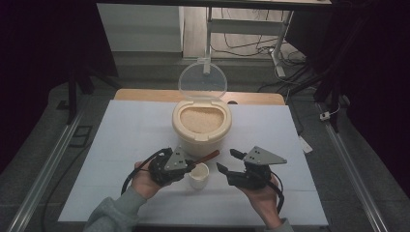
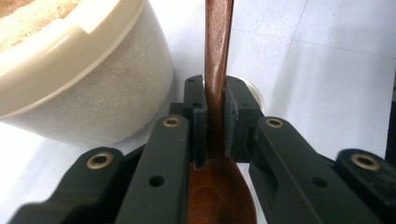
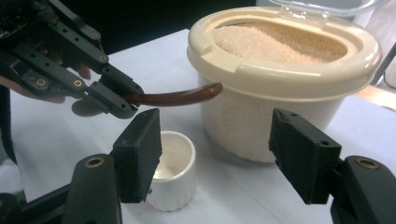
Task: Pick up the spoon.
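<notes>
**Spoon pinched backwards, 1 hand free: getting the scoop right**

The big cream rice container [image 1: 201, 126] stands at the middle of the white table [image 1: 121, 140], its clear lid [image 1: 202, 80] flipped up at the back and the grain [image 3: 280, 42] heaped nearly to the rim. With the fill this high, a scoop should go in shallow and come out level, or grains will spill over the lip onto the table.

The left gripper [image 1: 186, 166] is pressed together on the neck of a brown wooden spoon [image 3: 173, 98]. In the left gripper view the bowl of the spoon [image 2: 219, 191] lies behind the pads, towards the hand, and the handle runs out ahead, its tip close to the container's wall. As I judge it, the spoon cannot scoop held this way; the grip should move to the handle so the bowl leads. The right gripper [image 1: 231, 162] has its jaws spread with nothing between them, so it is free to take the handle end or to steady something during the change. It hovers just right of the small white cup [image 1: 198, 175].

That cup stands just in front of the container, below the spoon, and looks empty. Keep it close under the spoon's path, and tip slowly, since its mouth is narrow.

I can read no brand, label or writing on the container, the cup or the spoon.
</notes>
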`<state>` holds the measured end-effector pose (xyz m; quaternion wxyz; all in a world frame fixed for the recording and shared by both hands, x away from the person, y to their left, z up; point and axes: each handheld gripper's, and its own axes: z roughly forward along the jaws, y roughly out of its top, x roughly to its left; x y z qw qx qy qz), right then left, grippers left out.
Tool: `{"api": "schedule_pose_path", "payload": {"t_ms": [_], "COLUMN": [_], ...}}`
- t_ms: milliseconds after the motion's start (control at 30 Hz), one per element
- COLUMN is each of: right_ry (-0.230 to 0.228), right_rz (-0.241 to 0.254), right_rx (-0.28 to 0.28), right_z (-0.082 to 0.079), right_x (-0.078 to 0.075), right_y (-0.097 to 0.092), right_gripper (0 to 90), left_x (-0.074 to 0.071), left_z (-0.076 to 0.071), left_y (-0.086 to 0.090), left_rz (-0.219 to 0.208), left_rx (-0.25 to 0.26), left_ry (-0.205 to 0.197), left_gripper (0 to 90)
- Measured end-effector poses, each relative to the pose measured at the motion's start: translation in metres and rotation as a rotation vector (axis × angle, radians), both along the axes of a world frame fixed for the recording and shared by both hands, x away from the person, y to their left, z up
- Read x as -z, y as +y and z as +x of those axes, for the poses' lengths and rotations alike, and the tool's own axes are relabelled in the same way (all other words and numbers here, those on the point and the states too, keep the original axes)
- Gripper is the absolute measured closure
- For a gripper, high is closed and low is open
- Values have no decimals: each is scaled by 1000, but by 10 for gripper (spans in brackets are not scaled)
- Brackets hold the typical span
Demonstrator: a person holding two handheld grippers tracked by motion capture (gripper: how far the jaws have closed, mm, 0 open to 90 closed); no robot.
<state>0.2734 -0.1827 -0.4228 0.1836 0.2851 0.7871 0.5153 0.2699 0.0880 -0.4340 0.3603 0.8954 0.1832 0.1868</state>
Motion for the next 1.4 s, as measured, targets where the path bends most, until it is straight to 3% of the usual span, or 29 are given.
{"api": "schedule_pose_path", "payload": {"t_ms": [300, 500, 567, 867, 1100, 1267, 1400], "right_ry": [35, 74, 75, 95, 94, 83, 78], "right_rz": [81, 159, 164, 228, 286, 316, 366], "right_rx": [49, 88, 89, 108, 120, 103, 44], "right_z": [-2, -1, -1, -1, 1, 0, -3], "right_x": [6, 11, 11, 10, 6, 5, 0], "right_y": [15, 25, 26, 32, 34, 34, 33], "right_gripper": [306, 338, 345, 441, 630, 681, 759], "left_x": [1, 2, 2, -1, -2, -5, -7], "left_z": [-3, -5, -6, -9, -14, -16, -17], "left_y": [-5, -9, -10, -11, -17, -17, -17], "left_rz": [-15, -19, -22, -39, -16, -7, -6], "left_rx": [-15, -16, -17, -27, -25, -25, -28], "left_ry": [-26, -41, -48, -80, -129, -147, -159], "left_gripper": [802, 802, 802, 802, 802, 802, 803]}}
